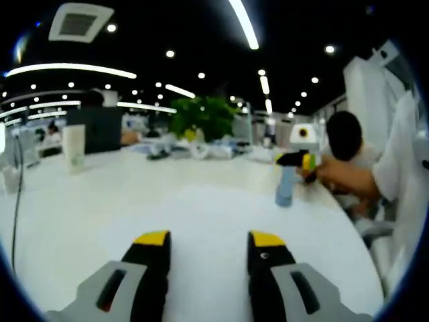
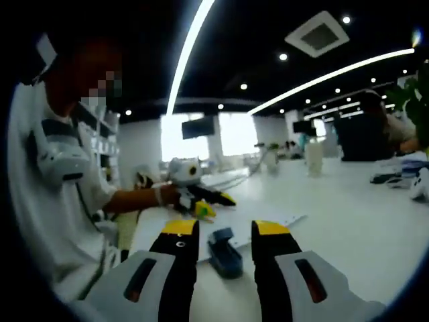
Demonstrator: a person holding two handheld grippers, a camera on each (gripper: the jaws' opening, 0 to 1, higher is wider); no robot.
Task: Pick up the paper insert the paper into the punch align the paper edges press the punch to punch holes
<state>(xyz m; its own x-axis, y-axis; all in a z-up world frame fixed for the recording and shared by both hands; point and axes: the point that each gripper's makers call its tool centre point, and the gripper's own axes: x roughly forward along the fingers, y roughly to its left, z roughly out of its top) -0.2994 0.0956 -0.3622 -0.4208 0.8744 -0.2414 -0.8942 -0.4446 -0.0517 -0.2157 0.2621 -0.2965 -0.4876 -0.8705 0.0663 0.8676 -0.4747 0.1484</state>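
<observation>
your left gripper view sits low over the broad white tabletop [image 1: 201, 201], looking forward between its own two black, yellow-tipped jaws across the table toward a leafy green potted plant [image 1: 204, 115] far back. from the right of that view comes your other black-and-yellow handheld gripper [image 1: 303, 163], near a small pale blue upright object [image 1: 285, 186].

your right gripper view also rides low over the same tabletop [image 2: 362, 221], facing the opposite way, back toward you: a person in a white shirt [image 2: 47, 201]. a dark blue hole punch [image 2: 224, 251] lies close, between its jaws. the left gripper [image 2: 204, 201] appears at mid-distance, so each camera catches the other.
</observation>
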